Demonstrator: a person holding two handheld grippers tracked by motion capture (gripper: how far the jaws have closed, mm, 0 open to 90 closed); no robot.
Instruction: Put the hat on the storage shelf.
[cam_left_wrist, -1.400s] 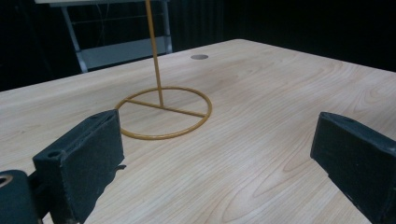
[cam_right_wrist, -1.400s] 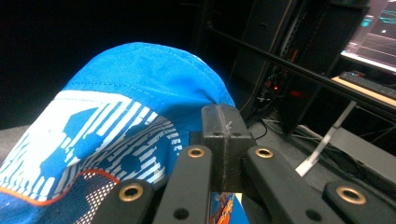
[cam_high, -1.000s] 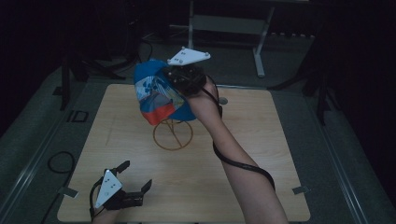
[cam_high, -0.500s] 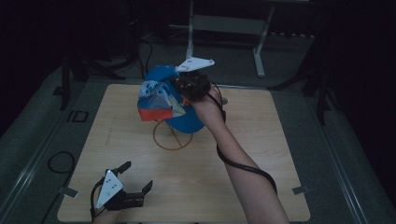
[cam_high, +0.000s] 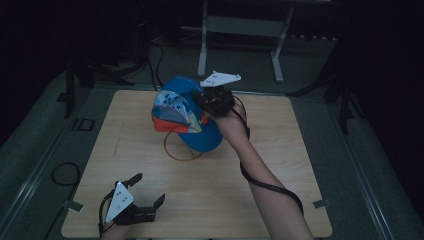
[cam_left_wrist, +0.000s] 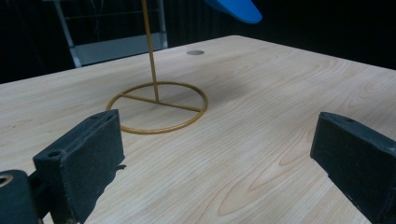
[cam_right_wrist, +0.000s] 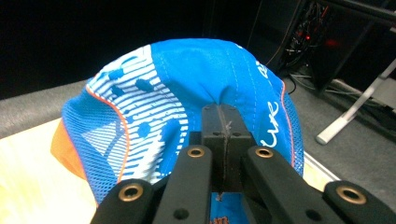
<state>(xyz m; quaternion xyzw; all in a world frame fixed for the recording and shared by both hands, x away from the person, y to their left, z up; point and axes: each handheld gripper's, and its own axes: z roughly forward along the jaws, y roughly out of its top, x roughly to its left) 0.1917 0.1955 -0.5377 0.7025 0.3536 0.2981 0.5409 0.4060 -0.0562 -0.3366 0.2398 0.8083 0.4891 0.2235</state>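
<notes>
Since a second ago the blue cap has swung round in the right gripper: it then hung with its crown toward the camera, above the wire stand, and now lies tipped on its side in the air, its orange peak pointing left and its white-striped mesh panel facing up. Over the same second the left gripper has stayed at the near left corner of the tabletop.

Seen from the right gripper view, the jaws are pressed together on a pinch of blue fabric at the cap's crown, the cloth puckering where they bite. From the high view the cap hangs above the stand's gold ring base, well clear of the wood, and hides the top of the stand.

Along the left gripper view, its jaws stand wide apart with nothing between them, low over the pale wood. Beyond them the stand shows its ring, a crossbar and a thin upright rod rising from it, with a blue edge of the cap overhead
</notes>
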